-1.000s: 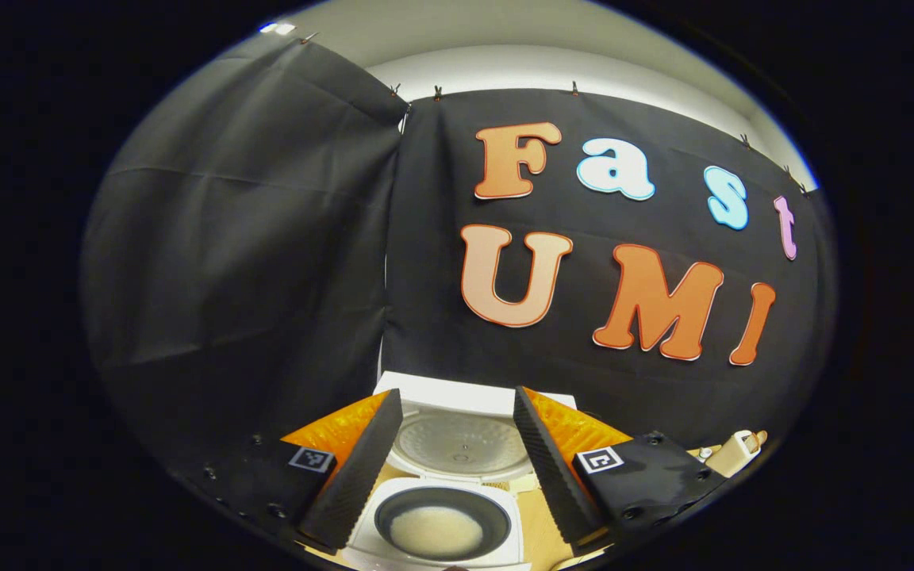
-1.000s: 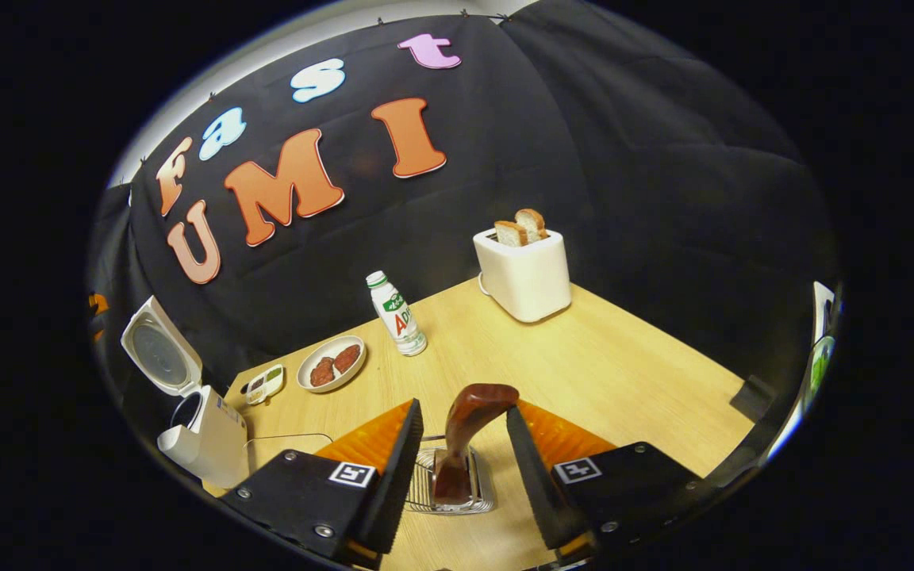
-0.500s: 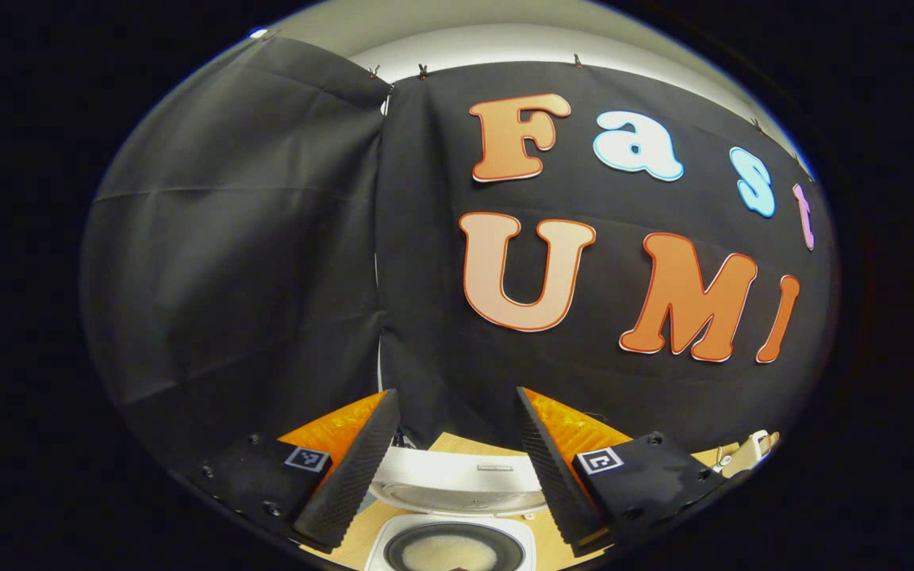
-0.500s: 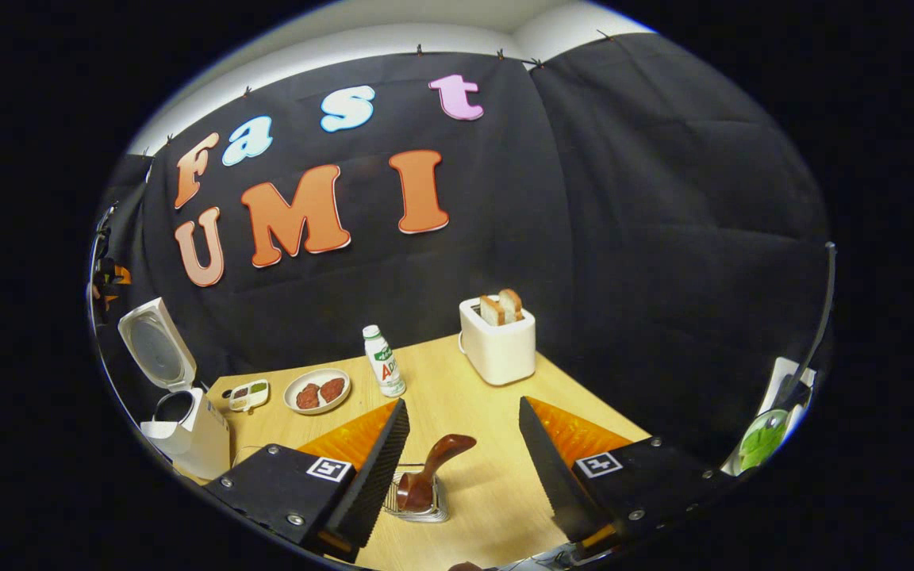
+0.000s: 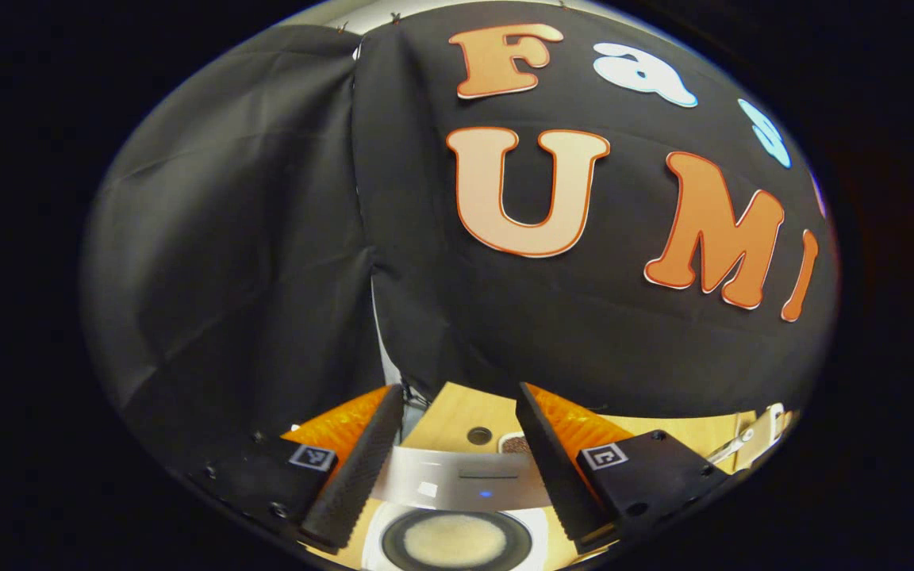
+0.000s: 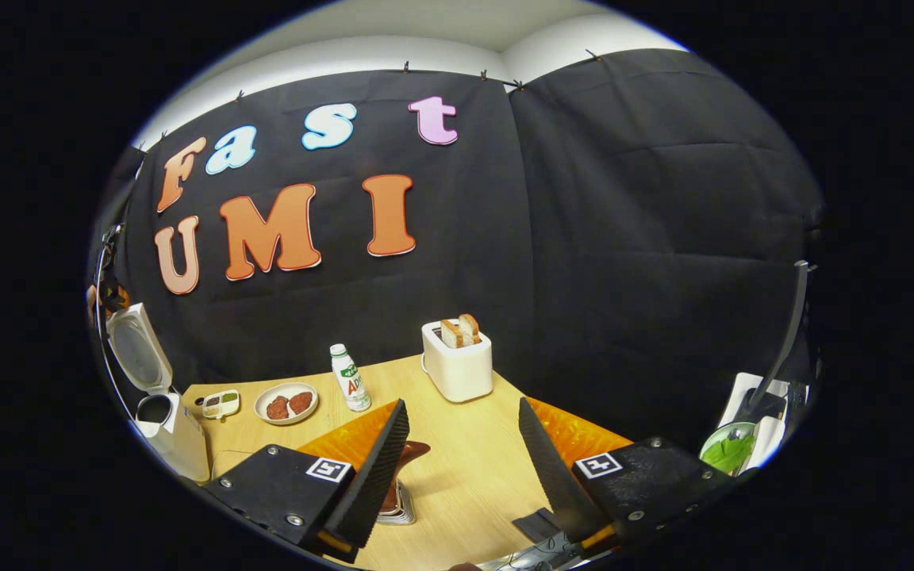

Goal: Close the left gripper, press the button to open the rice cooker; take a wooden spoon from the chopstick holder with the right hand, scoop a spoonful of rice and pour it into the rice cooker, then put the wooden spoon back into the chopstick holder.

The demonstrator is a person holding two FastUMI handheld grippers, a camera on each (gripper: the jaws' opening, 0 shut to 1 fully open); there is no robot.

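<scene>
The white rice cooker [image 5: 393,547] lies right under my left gripper [image 5: 457,390], which is open. Its pot holds pale rice [image 5: 453,542], and the raised lid [image 5: 457,480] shows edge-on between the fingers. In the right gripper view the rice cooker [image 6: 175,440] stands at the table's left end with its lid [image 6: 136,349] up. The wooden spoon [image 6: 409,452] stands in the wire chopstick holder [image 6: 398,514], half hidden behind one finger. My right gripper [image 6: 463,406] is open and holds nothing, above and to the right of the spoon.
On the wooden table [image 6: 473,476] stand a white toaster [image 6: 457,363] with bread, a small bottle [image 6: 348,377], a plate [image 6: 286,403] with two brown patties and a little sauce dish [image 6: 220,403]. Something green [image 6: 727,454] sits past the table's right edge.
The right gripper has drawn back and up from the spoon, which stays in the holder, now low and left. The left gripper has moved forward over the cooker, so the lid now shows edge-on.
</scene>
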